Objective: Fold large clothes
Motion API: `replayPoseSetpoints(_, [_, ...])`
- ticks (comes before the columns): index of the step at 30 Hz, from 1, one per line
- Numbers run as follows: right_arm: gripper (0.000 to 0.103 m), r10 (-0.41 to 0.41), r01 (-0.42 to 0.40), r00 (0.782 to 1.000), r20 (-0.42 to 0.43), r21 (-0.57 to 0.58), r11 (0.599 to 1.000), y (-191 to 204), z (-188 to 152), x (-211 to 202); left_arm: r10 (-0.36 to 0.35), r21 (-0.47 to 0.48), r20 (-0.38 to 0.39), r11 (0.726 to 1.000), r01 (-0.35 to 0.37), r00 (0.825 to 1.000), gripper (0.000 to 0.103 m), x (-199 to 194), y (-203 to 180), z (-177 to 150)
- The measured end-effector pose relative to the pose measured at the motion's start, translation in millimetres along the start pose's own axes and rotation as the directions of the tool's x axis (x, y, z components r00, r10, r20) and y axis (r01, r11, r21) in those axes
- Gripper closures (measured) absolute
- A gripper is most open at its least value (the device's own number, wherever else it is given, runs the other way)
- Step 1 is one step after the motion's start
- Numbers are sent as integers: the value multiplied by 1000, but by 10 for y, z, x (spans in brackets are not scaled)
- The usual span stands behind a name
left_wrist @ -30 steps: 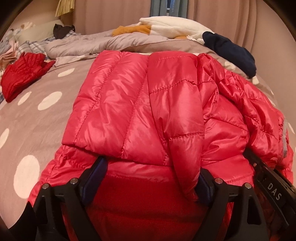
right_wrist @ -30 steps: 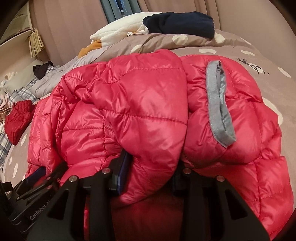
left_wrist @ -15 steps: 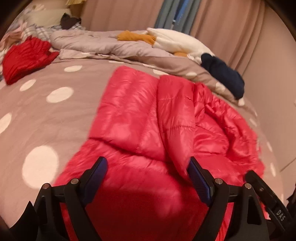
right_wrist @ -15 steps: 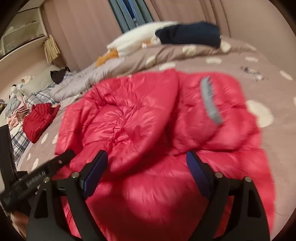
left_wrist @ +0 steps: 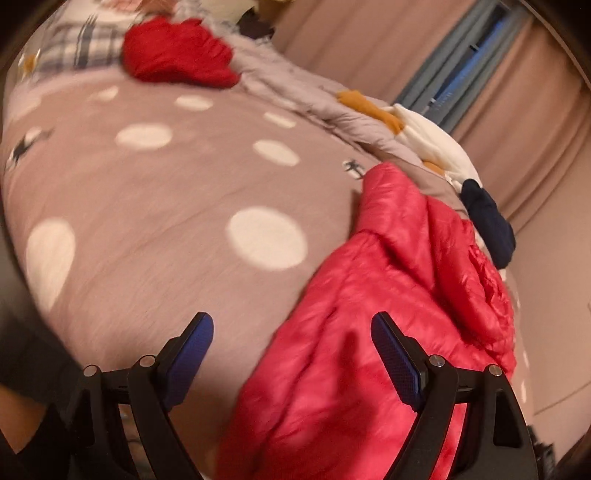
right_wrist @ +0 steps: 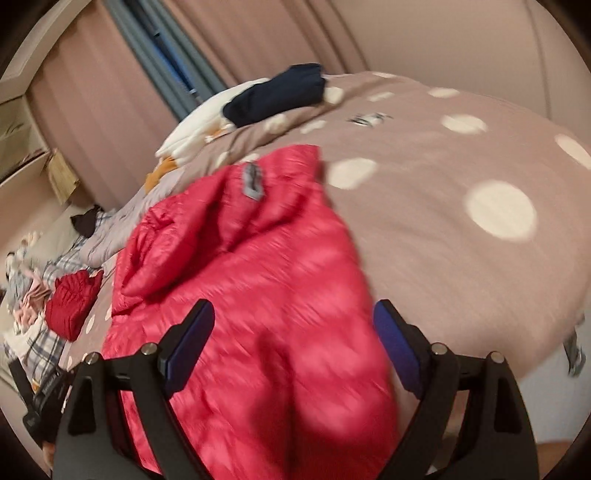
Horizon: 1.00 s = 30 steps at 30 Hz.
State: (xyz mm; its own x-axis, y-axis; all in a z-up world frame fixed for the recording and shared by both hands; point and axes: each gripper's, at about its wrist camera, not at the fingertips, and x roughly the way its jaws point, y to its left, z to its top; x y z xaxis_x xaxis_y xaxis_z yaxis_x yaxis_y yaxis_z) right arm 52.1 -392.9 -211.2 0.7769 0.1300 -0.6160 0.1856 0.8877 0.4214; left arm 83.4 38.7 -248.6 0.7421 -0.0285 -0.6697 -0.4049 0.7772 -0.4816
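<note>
Red puffer jacket (left_wrist: 388, 314) on dotted duvet (left_wrist: 166, 229), navy garment (left_wrist: 487, 225) beyond.

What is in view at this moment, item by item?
puffer jacket: one, bright red, partly folded on the bed.
bedspread: one, mauve with white dots.
knit garment: one, dark red, far end of the bed.
navy garment: one, beside the white one.
white garment: one, with orange parts, near the curtains.
curtains: pink, behind the bed.
left hand-held gripper: open, empty.
right hand-held gripper: open, above the jacket.
</note>
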Motion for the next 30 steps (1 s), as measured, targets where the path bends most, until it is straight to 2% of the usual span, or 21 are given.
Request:
replayPoseSetpoints(5, [14, -47, 47, 999, 4, 72, 996, -250, -274, -133, 2, 28, 66, 1000, -4, 998, 17, -119, 116, -217])
replayPoseSetpoints(10, [13, -92, 92, 996, -6, 142, 986, -387, -640, -233, 17, 105, 84, 994, -26, 996, 17, -188, 78, -512])
replayPoseSetpoints(11, [12, -83, 87, 996, -29, 182, 979, -413, -718, -212, 2, 90, 75, 996, -9, 997, 17, -216, 73, -567])
replayPoseSetpoints(13, [12, 19, 9, 995, -94, 288, 957, -462, -911, -112, -79, 38, 17, 996, 78, 997, 17, -231, 61, -665])
replayPoseSetpoints(15, [13, 75, -27, 989, -127, 342, 939, -427, -1011, -6, -118, 44, -26, 992, 119, 993, 17, -206, -33, -715])
replayPoseSetpoints(18, [17, 56, -21, 992, -110, 289, 957, -283, -973, -13, -115, 71, -40, 991, 118, 993, 17, -186, -115, -755])
replayPoseSetpoints(20, [18, 55, -31, 995, -83, 265, 964, -222, -922, -68, -142, 34, -50, 989, 143, 989, 17, -190, -95, -764])
replayPoseSetpoints(23, [18, 81, -52, 993, -85, 297, 953, -228, -907, -54, -186, -34, -80, 982, 184, 979, 17, -194, -39, -754])
replayPoseSetpoints(27, [21, 118, -85, 990, -78, 338, 937, -235, -959, -70, -254, -120, -126, 963, 240, 959, 17, -200, 11, -781])
replayPoseSetpoints(30, [23, 156, -136, 987, -32, 342, 930, -150, -940, -174, -287, -156, -171, 953, 261, 943, 17, -160, -19, -837])
